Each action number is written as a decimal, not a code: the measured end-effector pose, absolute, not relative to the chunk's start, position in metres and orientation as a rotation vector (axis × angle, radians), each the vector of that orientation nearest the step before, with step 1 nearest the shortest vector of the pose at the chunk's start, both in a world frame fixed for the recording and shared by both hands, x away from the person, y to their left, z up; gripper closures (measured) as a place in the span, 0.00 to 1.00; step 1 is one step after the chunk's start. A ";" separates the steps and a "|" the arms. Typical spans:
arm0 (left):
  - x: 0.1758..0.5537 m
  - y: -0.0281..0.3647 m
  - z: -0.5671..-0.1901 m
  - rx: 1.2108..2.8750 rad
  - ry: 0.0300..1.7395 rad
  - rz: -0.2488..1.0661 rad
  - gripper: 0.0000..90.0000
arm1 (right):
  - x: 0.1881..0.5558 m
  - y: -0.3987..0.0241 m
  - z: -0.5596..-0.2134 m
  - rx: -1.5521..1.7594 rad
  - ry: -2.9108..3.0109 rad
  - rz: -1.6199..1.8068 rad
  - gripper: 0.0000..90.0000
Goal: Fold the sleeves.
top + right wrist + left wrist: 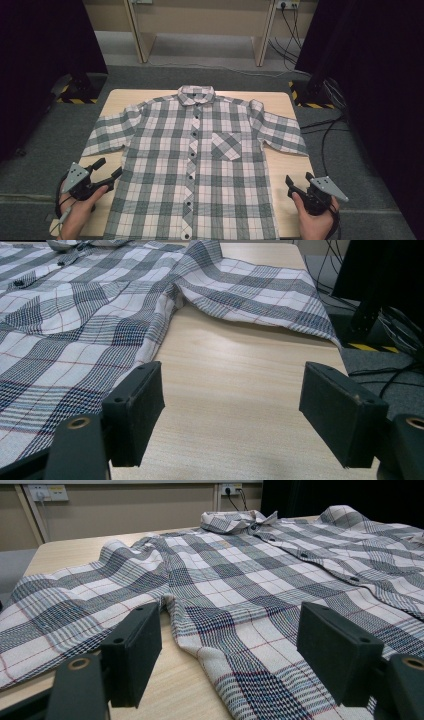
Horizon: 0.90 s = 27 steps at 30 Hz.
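A plaid shirt (200,160) lies flat and buttoned, front up, across the table (282,200), its collar at the far edge and its hem hanging over the near edge. The left hand-held gripper (111,169) hovers at the shirt's left side seam with its jaws spread wide and nothing between them. The right hand-held gripper (298,180) waits over bare wood just right of the shirt, likewise released. The main risk is a grab that pinches only the top layer, or catches the two sides unevenly, which would skew any fold and drag the placket off centre. A low jaw could also snag the left sleeve (75,605) and bunch it up.
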<state>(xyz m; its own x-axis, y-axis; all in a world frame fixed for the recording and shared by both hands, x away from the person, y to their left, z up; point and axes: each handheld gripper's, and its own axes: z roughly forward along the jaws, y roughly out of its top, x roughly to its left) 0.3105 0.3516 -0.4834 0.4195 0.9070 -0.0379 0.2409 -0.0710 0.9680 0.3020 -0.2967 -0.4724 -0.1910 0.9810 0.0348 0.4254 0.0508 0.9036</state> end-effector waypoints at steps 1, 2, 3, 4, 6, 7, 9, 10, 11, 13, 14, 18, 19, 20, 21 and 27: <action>0.311 0.351 -0.483 1.579 1.041 0.760 0.28 | 0.302 -0.297 -0.472 1.424 1.690 1.105 0.29; 0.311 0.351 -0.483 1.581 1.041 0.761 0.28 | 0.302 -0.297 -0.472 1.425 1.692 1.104 0.28; 0.311 0.351 -0.483 1.580 1.042 0.761 0.28 | 0.302 -0.297 -0.472 1.427 1.691 1.104 0.28; 0.311 0.351 -0.483 1.579 1.043 0.760 0.28 | 0.302 -0.297 -0.472 1.426 1.692 1.103 0.28; 0.311 0.352 -0.483 1.579 1.044 0.758 0.28 | 0.303 -0.297 -0.472 1.431 1.694 1.103 0.28; 0.311 0.352 -0.483 1.579 1.044 0.758 0.28 | 0.303 -0.297 -0.472 1.435 1.693 1.103 0.28; 0.311 0.352 -0.483 1.579 1.045 0.758 0.28 | 0.303 -0.297 -0.472 1.438 1.690 1.102 0.27; 0.311 0.351 -0.483 1.581 1.044 0.759 0.28 | 0.304 -0.297 -0.472 1.435 1.690 1.101 0.27; 0.311 0.351 -0.483 1.583 1.043 0.760 0.28 | 0.304 -0.297 -0.472 1.435 1.691 1.102 0.27; 0.311 0.351 -0.483 1.585 1.043 0.761 0.28 | 0.304 -0.297 -0.472 1.438 1.690 1.101 0.27; 0.311 0.351 -0.483 1.585 1.043 0.760 0.28 | 0.305 -0.297 -0.472 1.437 1.687 1.102 0.27; 0.311 0.351 -0.483 1.586 1.044 0.760 0.28 | 0.310 -0.299 -0.472 1.450 1.676 1.095 0.27; 0.311 0.351 -0.483 1.586 1.044 0.760 0.28 | 0.311 -0.299 -0.472 1.452 1.675 1.094 0.27; 0.311 0.351 -0.483 1.586 1.045 0.759 0.28 | 0.312 -0.299 -0.471 1.454 1.675 1.091 0.27; 0.311 0.351 -0.483 1.586 1.045 0.759 0.28 | 0.313 -0.299 -0.471 1.453 1.676 1.089 0.27; 0.311 0.351 -0.483 1.590 1.043 0.761 0.28 | 0.320 -0.298 -0.469 1.456 1.680 1.069 0.27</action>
<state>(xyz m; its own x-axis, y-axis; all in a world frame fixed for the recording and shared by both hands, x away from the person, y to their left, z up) 0.3111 0.3506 -0.4833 0.4196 0.9072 -0.0315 0.2469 -0.0806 0.9657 0.3203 -0.2983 -0.4685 -0.1605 0.9866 0.0296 0.4450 0.0456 0.8943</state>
